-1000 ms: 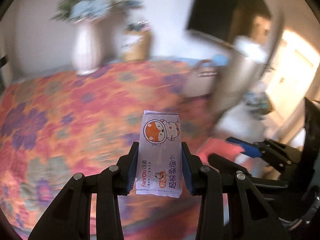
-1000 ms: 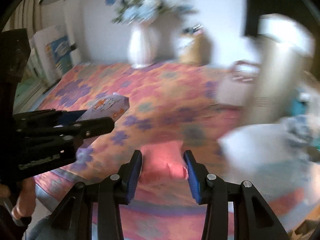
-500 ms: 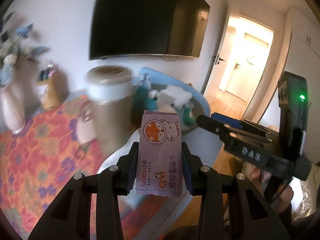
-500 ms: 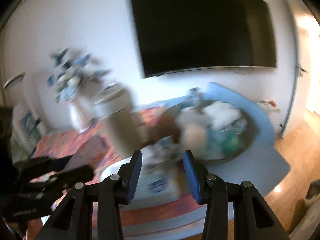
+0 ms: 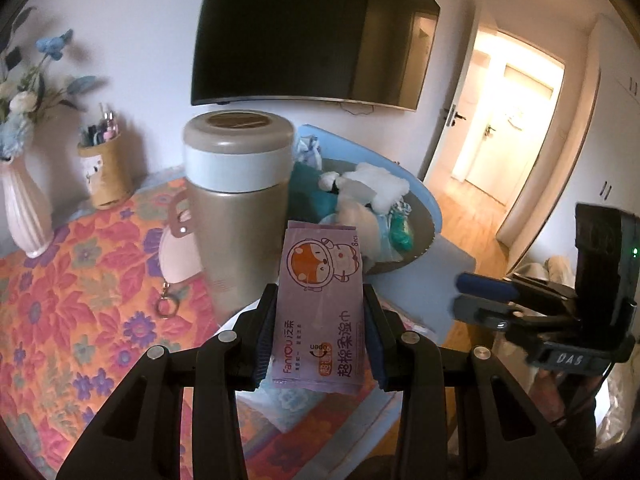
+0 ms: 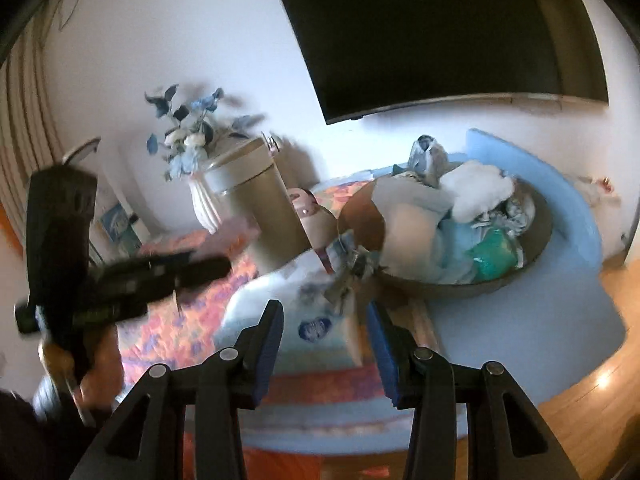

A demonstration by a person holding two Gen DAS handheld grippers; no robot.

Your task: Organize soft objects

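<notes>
A: Quick pass. The left gripper [image 5: 319, 336] is clamped on the lilac wet-wipes pack with the orange cartoon animal [image 5: 322, 304]. Pads press its two long edges, and the pack's long axis runs straight out along the fingers.

B: Right gripper [image 6: 326, 344]?

A: Fingers apart, nothing between them. It just hangs over the near edge of the bed.

B: Where's the drop target?

A: My guess is the wide round brown basket [image 5: 420, 236] on the pale blue mat at the far right corner of the bed. It's already piled with a white fluffy plush [image 5: 376, 184], teal cloth and other soft stuff.

B: Which way from the pack?

A: Ahead and slightly right of the left fingertips, in the left wrist view. The tall beige cylindrical bin with a white band [image 5: 236, 200] stands just left of that line, beside the basket. The pack is in the air, above the bed edge, not touching anything but the pads.

B: Which hand is nearer the basket?

A: The right one looks nearer, since its view has the basket [image 6: 536, 256] filling the right half. But it's empty, so the left does the carrying.

B: Anything else?

A: A white pouch with a keyring [image 5: 176, 256] leans at the bin's base on the orange floral quilt [image 5: 80, 280]. A blue-and-white printed soft pack [image 6: 316, 320] lies right below the right gripper's fingers, maybe the next pick. Blurry, hard to be sure.
</notes>
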